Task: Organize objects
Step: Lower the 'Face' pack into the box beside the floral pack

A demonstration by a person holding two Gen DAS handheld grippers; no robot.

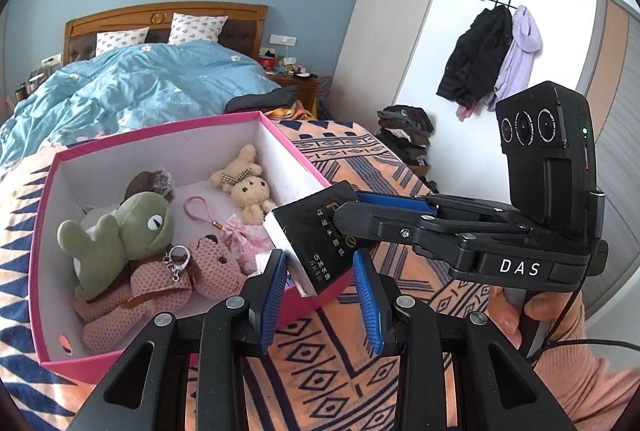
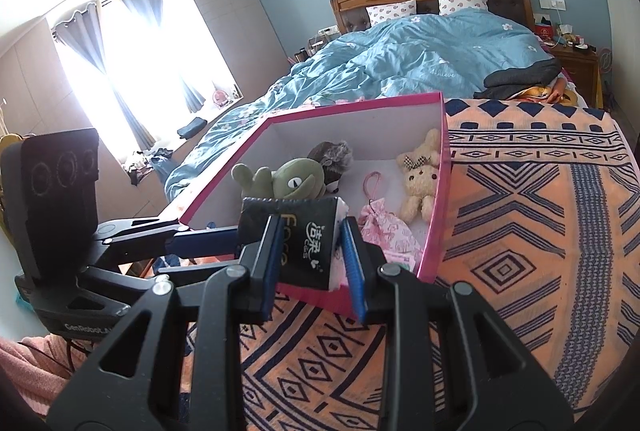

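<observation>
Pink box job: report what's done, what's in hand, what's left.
Done: the pink box already holds the green plush, beige bear, knitted pink toys and a pink pouch. In hand: the right gripper holds a black tissue pack over the box's near corner; the left gripper is open around it. Left: dropping the pack in.

The right gripper [image 1: 352, 209], reaching in from the right, clamps a black rectangular tissue packet [image 1: 316, 237] over the near right corner of the pink cardboard box [image 1: 48, 271]. The left gripper [image 1: 322, 283] sits spread wide just below the packet.
</observation>
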